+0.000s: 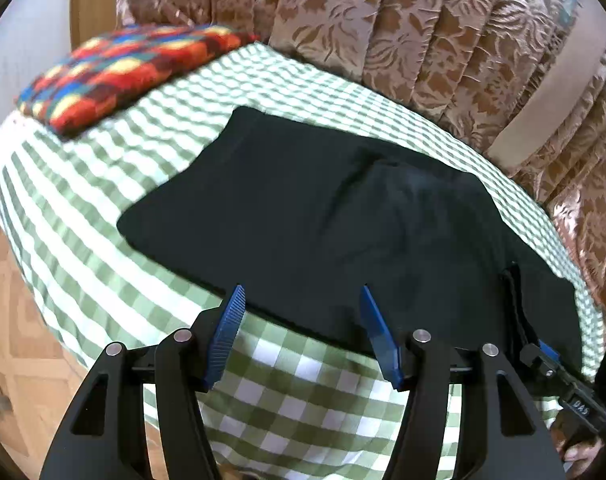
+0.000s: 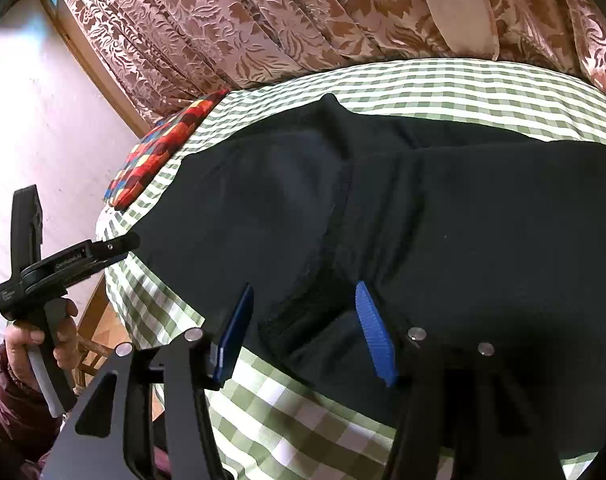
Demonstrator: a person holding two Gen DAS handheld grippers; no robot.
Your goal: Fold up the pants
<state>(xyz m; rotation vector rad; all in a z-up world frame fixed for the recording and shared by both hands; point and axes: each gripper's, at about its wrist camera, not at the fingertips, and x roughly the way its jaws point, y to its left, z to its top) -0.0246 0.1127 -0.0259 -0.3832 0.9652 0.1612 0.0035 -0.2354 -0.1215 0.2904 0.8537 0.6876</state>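
The black pants [image 1: 323,208] lie spread on a bed covered by a green and white checked sheet [image 1: 103,200]. In the right wrist view the pants [image 2: 423,220] fill the middle, with a seam running down toward me. My left gripper [image 1: 303,300] is open and empty, its blue fingertips just above the near edge of the pants. My right gripper [image 2: 303,300] is open and empty, its jaws on either side of a dark folded ridge at the near edge. The right gripper also shows at the lower right of the left wrist view [image 1: 543,356], and the left gripper at the left of the right wrist view [image 2: 115,246].
A multicoloured patchwork cushion [image 1: 123,72] lies at the far left of the bed. Brown floral curtains [image 1: 383,20] hang right behind the bed. A white wall [image 2: 43,140] and a wooden frame stand to the left. Wooden floor [image 1: 7,300] shows below the bed's left edge.
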